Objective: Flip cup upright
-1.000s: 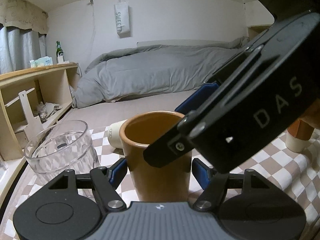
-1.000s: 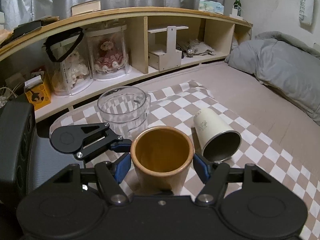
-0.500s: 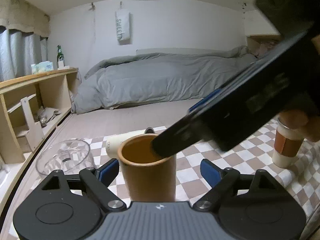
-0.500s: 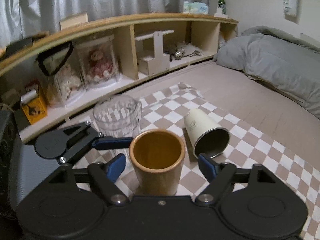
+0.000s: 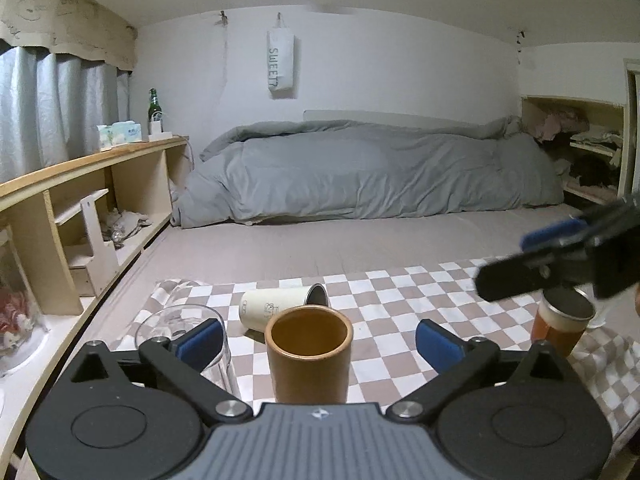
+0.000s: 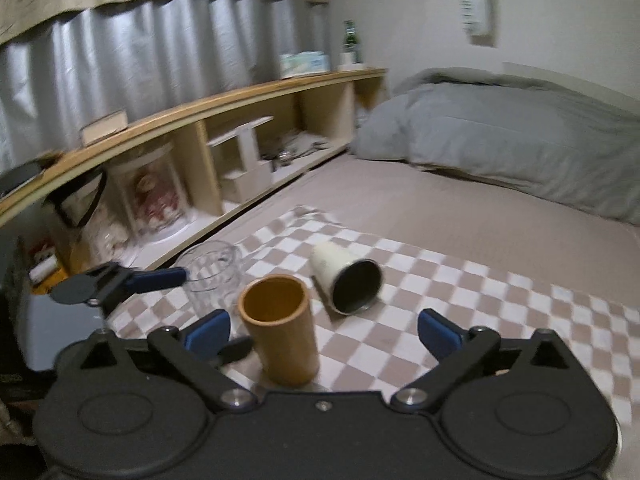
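Observation:
A brown cup (image 5: 308, 354) stands upright on the checkered cloth (image 5: 392, 304), open end up. It also shows in the right wrist view (image 6: 280, 328). My left gripper (image 5: 318, 340) is open, its blue pads well apart on either side of the cup, not touching it. My right gripper (image 6: 324, 330) is open and empty, pulled back with the cup near its left pad. A cream tumbler (image 5: 280, 306) lies on its side just behind the brown cup, and shows in the right wrist view (image 6: 346, 276) too.
A clear glass (image 5: 188, 340) stands left of the brown cup. An orange cup (image 5: 562, 322) stands at the right of the cloth. A wooden shelf (image 5: 80, 208) runs along the left. A grey duvet (image 5: 360, 176) lies on the bed behind.
Both grippers opened, let go of the brown cup and drew back and up. The right gripper moved away to the right. The cup stays upright on the cloth.

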